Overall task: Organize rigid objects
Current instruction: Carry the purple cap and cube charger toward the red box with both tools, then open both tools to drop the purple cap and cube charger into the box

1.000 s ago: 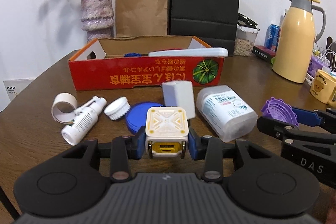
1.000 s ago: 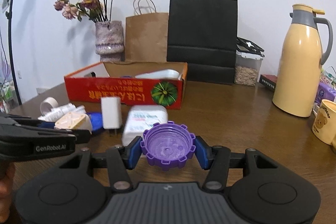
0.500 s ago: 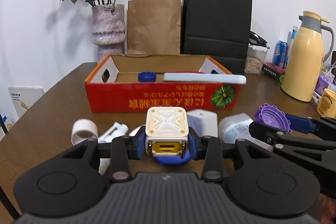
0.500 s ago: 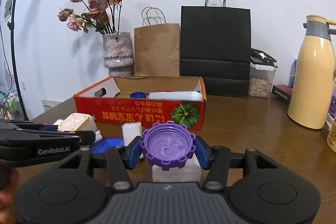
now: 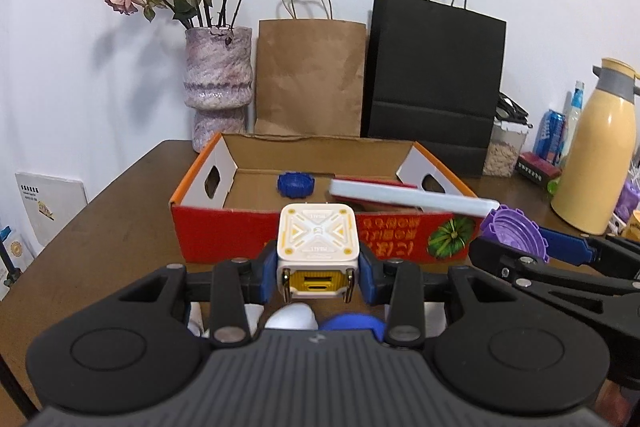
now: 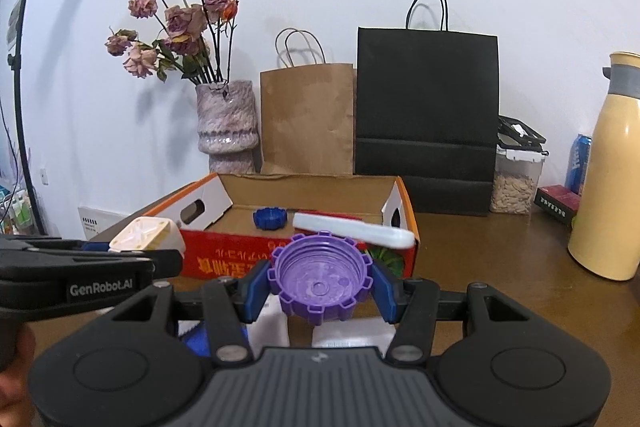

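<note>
Change since the earlier frames: both grippers have risen and come nearer the red cardboard box [image 5: 248, 239], whose floor now shows, and the loose items on the table have dropped to the lower edge of each view.

Left gripper [image 5: 319, 273]: fingers closed narrow on a white and yellow cube charger [image 5: 318, 245]. The cube sits squarely between the blue pads [image 5: 269, 277], clamped on its left and right faces, patterned top up, yellow port face toward the camera. It stands at frame centre, in front of the box's near red wall.

Right gripper [image 6: 319, 285]: fingers closed on a purple notched cap [image 6: 319, 277], open side up, one blue pad on each side of its rim. It stands at lower centre, before the box's right front corner. In the left view the same cap appears at middle right.

Box contents: a blue notched cap [image 5: 296, 183] on the floor near the back; a long white flat case [image 5: 412, 198] lying slanted over the right part, its end past the front rim.

Table [image 5: 112, 239]: brown wood. Under the left gripper, a white item and a blue disc [image 5: 352, 323], mostly hidden.

Background: vase of dried roses [image 5: 218, 83] upper left, brown paper bag [image 5: 310, 79], black paper bag [image 5: 434, 83], yellow flask [image 5: 596, 151] at right.
</note>
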Motion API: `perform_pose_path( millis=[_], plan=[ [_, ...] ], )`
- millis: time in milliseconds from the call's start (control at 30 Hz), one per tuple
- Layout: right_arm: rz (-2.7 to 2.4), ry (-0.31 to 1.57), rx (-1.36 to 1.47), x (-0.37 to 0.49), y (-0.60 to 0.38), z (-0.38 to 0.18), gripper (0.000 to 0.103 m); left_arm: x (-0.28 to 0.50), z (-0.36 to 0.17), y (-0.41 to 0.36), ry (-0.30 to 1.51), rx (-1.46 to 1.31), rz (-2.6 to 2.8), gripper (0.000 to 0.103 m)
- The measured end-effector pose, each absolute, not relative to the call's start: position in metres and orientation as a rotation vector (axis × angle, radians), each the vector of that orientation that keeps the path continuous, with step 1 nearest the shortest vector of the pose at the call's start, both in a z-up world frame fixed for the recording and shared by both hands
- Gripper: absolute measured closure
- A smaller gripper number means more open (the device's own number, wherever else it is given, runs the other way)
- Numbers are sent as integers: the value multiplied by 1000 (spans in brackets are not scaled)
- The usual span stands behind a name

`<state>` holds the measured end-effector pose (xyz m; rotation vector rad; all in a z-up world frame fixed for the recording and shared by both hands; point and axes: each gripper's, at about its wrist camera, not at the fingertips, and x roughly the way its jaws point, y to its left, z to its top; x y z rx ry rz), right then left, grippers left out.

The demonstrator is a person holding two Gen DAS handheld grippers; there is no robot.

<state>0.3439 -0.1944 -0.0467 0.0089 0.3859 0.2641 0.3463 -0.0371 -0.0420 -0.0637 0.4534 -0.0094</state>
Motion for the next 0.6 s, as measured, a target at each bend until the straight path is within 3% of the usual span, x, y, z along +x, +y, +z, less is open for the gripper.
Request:
perform_pose_path(
  millis=[600],
  plan=[
    [271, 360, 53, 416, -185, -36, 50, 408, -29, -25, 415, -108, 23, 63]
  ],
)
